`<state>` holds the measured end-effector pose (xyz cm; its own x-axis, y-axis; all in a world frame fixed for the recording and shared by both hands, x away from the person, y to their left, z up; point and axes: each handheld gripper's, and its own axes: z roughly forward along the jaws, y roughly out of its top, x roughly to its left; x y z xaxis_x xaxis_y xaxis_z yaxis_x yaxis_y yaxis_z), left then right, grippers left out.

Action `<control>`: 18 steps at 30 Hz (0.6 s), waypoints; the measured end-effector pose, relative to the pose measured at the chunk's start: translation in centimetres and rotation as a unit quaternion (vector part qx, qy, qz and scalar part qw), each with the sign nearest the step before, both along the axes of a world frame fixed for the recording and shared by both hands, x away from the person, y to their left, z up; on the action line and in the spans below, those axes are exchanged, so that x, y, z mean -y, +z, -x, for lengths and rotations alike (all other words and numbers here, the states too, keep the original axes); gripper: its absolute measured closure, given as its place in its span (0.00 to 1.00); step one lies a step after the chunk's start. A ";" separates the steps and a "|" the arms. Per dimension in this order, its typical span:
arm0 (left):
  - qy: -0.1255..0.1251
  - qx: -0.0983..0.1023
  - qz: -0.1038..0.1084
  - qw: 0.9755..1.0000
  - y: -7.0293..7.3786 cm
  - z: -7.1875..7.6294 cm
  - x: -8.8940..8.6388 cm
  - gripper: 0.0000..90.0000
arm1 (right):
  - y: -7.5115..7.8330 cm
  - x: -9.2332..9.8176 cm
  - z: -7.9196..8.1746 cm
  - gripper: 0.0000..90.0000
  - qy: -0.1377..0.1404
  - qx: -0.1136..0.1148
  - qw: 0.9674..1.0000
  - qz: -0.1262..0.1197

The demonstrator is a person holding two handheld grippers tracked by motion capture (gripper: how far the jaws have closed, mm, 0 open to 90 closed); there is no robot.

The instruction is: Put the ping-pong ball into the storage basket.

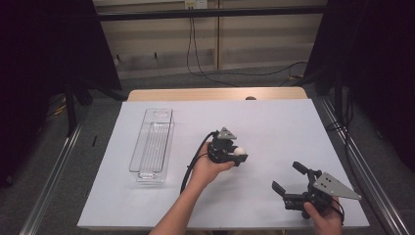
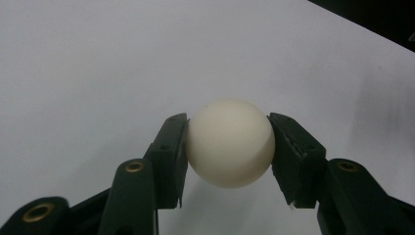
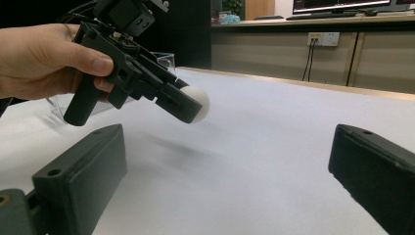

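A white ball (image 2: 229, 143) sits pinched between the two black jaws of my left gripper (image 2: 228, 147), held a little above the white table sheet. In the high view that left gripper (image 1: 238, 153) hovers near the middle of the table with the ball (image 1: 239, 150) at its tip. The right gripper view shows the same ball (image 3: 198, 104) and the left gripper (image 3: 188, 105) tilted downward, off the sheet. My right gripper (image 1: 288, 177) rests at the front right, jaws wide apart with nothing between them; its fingers (image 3: 80, 178) frame bare sheet.
A clear plastic bin (image 1: 152, 145), long and narrow, stands on the left part of the white sheet (image 1: 274, 122). The bin's corner (image 3: 164, 58) peeks out behind the left hand. Dark curtains flank the table; metal rails run along both sides.
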<state>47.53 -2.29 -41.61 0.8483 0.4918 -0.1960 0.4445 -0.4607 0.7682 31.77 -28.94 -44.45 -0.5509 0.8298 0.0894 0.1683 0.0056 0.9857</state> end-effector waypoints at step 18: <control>0.010 0.000 -0.006 1.000 0.3 -0.1 -1.1 0.57 | 0.0 0.0 0.0 0.00 -0.005 -0.002 1.000 -0.004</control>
<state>47.60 -1.18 -41.32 0.8386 0.5108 -0.1894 0.4532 -0.4611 0.7629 31.79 -28.92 -44.46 -0.5427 0.8342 0.0979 0.1722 -0.0036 0.9851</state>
